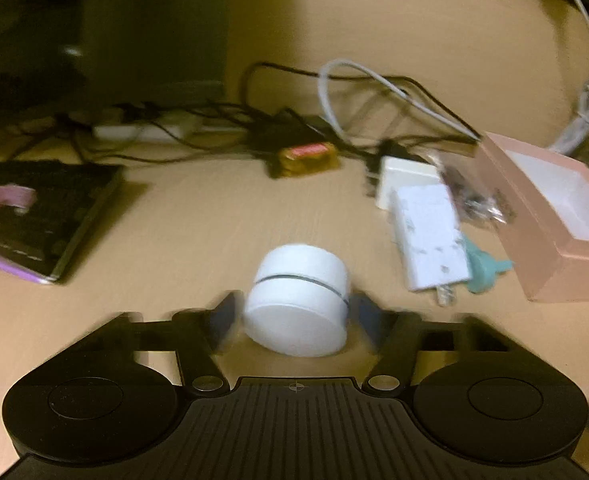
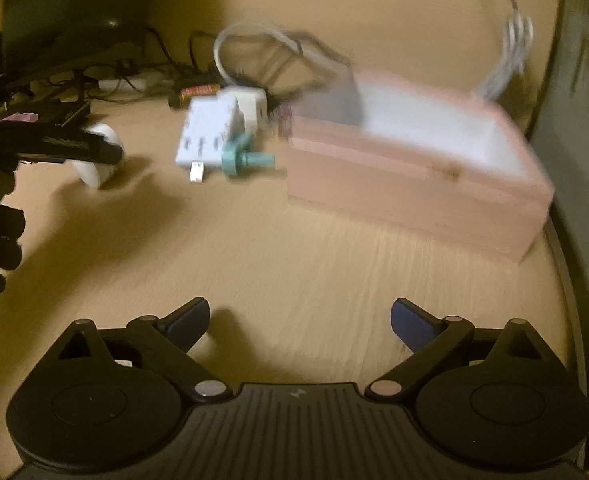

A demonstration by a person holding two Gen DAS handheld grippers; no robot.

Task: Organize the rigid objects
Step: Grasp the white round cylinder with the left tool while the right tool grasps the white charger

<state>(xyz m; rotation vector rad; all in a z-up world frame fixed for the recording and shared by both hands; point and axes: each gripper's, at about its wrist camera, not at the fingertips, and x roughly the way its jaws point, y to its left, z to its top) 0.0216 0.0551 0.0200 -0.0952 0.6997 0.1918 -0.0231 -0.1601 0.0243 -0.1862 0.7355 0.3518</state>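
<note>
In the left wrist view the left gripper had its blurred blue pads set on either flank of a white round jar, which lay tilted with its flat base turned toward the camera; the pads looked to be touching its curved sides, so I judged it gripped, though the smear of motion left that less than sure. The risk, as I read it, was that the smooth round wall would roll or squirt out of a grip taken on the tilt, dropping the jar onto the wooden desk or knocking the white plug adapter at two o'clock. The open pink box, the likely destination, sat further out at about three o'clock, with a teal knob-like part just beside the adapter, a small red-and-gold pack at twelve, and a dark book at nine. Any print on the pack or book was too blurred to read. In the right wrist view the right gripper stood wide with nothing between its fingers, over bare desk. The box lay at one o'clock, the adapter at eleven, the jar at ten in the other tool. A careless swing there could have nudged the box. No writing was legible.
</note>
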